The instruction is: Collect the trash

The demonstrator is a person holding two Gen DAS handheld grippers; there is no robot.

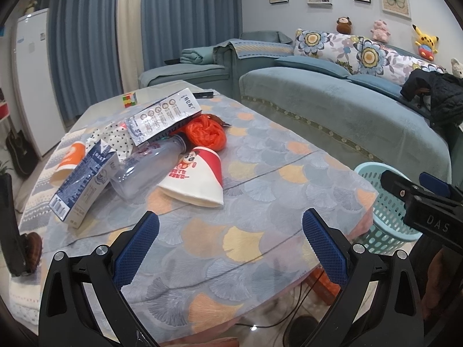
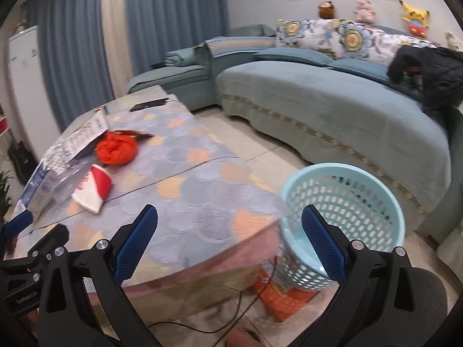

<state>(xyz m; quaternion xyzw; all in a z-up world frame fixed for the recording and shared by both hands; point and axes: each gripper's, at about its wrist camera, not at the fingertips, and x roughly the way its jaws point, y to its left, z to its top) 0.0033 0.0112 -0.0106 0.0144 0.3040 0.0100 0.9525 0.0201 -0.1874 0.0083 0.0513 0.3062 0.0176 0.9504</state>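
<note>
Trash lies in a pile on the patterned table [image 1: 246, 231]: a flattened red-and-white paper cup [image 1: 199, 177], a clear plastic bottle [image 1: 147, 166], a blue-and-white milk carton [image 1: 84, 186], a flattened silver-blue carton [image 1: 163, 117], an orange plastic bag [image 1: 205, 133] and an orange cup [image 1: 71, 163]. My left gripper [image 1: 230, 245] is open and empty above the table's near part, short of the pile. My right gripper [image 2: 228, 245] is open and empty over the table's right edge, beside the light-blue basket [image 2: 356, 211]. The basket also shows in the left wrist view [image 1: 385, 202].
A blue sofa [image 1: 332, 110] curves behind the table and basket. A Rubik's cube [image 1: 129, 99] and a dark phone [image 2: 149, 104] lie at the table's far end. An orange box [image 2: 286, 297] and cables lie on the floor under the basket. A black jacket [image 2: 431, 75] lies on the sofa.
</note>
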